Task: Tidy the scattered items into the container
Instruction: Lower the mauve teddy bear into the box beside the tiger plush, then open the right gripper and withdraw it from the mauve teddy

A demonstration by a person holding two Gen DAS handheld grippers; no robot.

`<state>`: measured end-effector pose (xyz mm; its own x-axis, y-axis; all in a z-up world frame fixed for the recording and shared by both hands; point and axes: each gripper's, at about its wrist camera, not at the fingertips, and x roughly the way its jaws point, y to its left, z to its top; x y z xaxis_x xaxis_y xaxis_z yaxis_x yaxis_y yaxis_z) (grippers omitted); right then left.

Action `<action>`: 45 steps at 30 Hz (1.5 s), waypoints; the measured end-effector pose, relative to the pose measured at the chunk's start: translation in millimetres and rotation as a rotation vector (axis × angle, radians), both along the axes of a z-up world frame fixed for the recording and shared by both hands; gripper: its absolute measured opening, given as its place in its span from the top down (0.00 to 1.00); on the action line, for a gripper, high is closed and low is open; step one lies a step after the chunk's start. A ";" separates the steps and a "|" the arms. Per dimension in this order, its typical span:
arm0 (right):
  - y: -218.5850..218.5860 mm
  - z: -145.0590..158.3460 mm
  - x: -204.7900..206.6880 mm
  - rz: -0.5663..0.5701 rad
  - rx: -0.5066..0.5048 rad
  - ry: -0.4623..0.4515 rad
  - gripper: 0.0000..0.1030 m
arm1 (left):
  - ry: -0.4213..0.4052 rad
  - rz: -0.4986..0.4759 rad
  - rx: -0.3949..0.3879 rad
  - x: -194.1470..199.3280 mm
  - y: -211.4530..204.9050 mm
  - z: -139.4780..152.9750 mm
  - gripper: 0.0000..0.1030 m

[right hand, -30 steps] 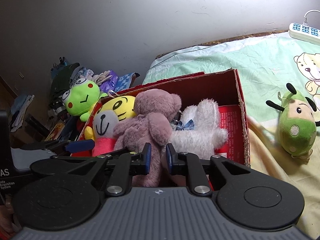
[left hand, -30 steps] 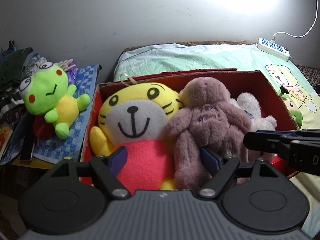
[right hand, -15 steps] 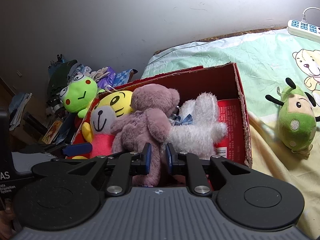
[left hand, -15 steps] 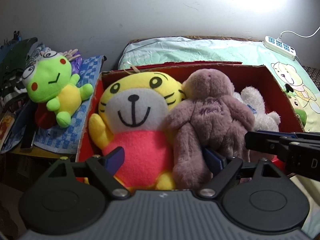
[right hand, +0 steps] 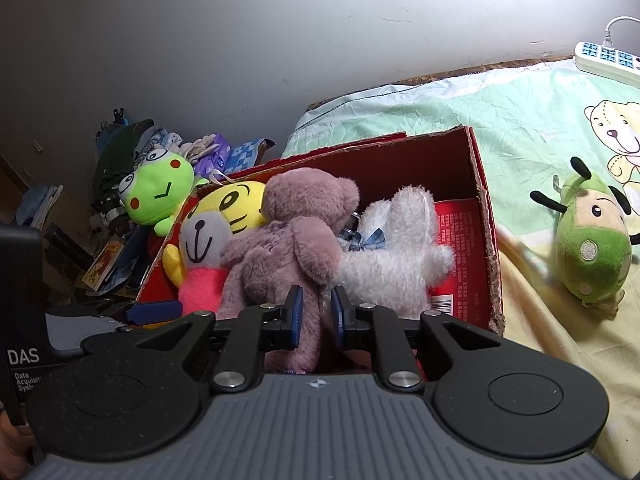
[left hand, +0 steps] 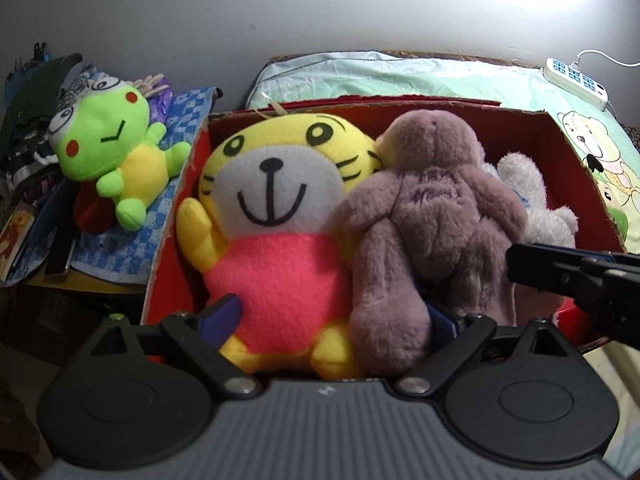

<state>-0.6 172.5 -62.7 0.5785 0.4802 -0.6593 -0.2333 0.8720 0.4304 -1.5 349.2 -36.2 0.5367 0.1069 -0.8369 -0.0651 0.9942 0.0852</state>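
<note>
A red cardboard box (left hand: 576,156) (right hand: 482,216) on the bed holds a yellow tiger plush (left hand: 272,208) (right hand: 212,236), a mauve teddy bear (left hand: 432,208) (right hand: 296,240) and a white plush (left hand: 532,196) (right hand: 396,248). My right gripper (right hand: 316,312) is shut on the mauve bear's leg at the box's near edge. My left gripper (left hand: 332,316) is open, its jaws astride the tiger's legs and the bear's leg. A green frog plush (left hand: 112,148) (right hand: 158,192) lies left of the box. A green bug plush (right hand: 592,240) lies on the bed, right of the box.
A blue checked cloth (left hand: 176,120) and cluttered books and bags (left hand: 28,184) lie under and around the frog. A white power strip (left hand: 576,80) (right hand: 608,56) sits at the bed's far right by the grey wall. The green bedsheet (right hand: 500,112) extends behind the box.
Both grippers have moved closer to the box and lower. The right gripper stays shut on the mauve bear's leg; the left stays open.
</note>
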 end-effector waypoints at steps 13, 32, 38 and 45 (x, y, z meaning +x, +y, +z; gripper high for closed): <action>0.7 4.0 -8.5 -0.007 -0.018 -0.020 0.84 | 0.018 0.025 -0.005 -5.6 0.4 -1.6 0.07; -1.7 0.9 -17.9 -0.044 -0.043 -0.002 0.77 | 0.001 0.044 0.026 -13.2 -4.0 3.2 0.02; -2.6 -1.8 -19.5 -0.060 -0.048 0.015 0.77 | -0.002 0.056 0.018 -14.7 -1.8 4.1 0.02; -2.5 0.5 -24.2 -0.064 -0.054 -0.002 0.77 | -0.012 0.056 0.031 -19.8 -5.2 12.2 0.02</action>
